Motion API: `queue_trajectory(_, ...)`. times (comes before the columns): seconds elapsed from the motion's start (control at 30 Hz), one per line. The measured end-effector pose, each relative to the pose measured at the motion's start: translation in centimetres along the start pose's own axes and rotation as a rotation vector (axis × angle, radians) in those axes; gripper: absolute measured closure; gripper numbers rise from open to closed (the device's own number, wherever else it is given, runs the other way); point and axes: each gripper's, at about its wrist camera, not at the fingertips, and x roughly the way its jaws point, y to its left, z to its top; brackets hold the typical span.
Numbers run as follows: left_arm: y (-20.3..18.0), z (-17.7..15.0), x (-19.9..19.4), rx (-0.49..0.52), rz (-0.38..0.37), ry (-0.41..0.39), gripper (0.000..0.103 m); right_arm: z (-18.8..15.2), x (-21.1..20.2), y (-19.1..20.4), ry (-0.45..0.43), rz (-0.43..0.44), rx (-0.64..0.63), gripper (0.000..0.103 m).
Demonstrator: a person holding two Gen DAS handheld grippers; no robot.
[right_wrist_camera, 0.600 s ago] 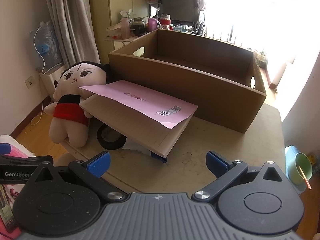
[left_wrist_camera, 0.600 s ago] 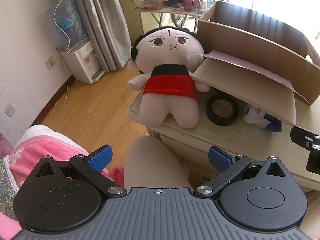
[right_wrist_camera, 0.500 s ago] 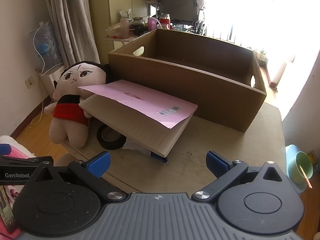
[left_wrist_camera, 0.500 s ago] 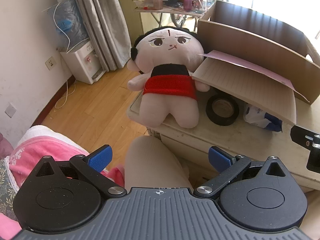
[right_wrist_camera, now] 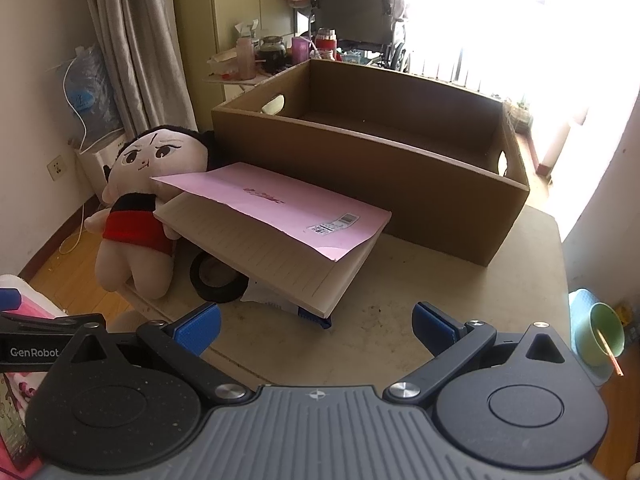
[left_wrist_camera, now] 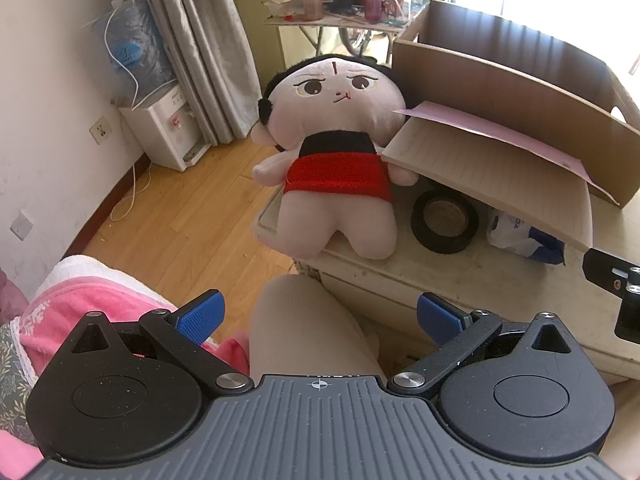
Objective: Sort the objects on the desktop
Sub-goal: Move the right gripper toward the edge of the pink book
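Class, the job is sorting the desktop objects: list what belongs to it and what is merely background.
Belongs to the job:
plush doll
notebook
black tape roll
blue-white packet
cardboard box

Just background:
water dispenser
green cup
wheelchair

A plush doll (left_wrist_camera: 336, 160), black tape roll (left_wrist_camera: 445, 220) and pink-covered notebook (right_wrist_camera: 276, 224) lie before the empty cardboard box (right_wrist_camera: 372, 160).

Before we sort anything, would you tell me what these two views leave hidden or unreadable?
- White and blue packet: mostly under the notebook in both views; its print is cut off.
- Roll of black tape: right wrist view, far half covered by the notebook.
- Cardboard box: left wrist view, floor hidden by its near wall.
- Pink cover's label: too small to read.
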Motion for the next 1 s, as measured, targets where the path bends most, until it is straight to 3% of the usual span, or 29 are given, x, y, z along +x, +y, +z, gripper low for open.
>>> queue_trajectory(1.0, -1.5, 3.7, 0.8, 0.023, 0.011, -0.017, 0.0, 3.0, 0.4, -2.2, -0.057, -0.023, 0.034, 0.0)
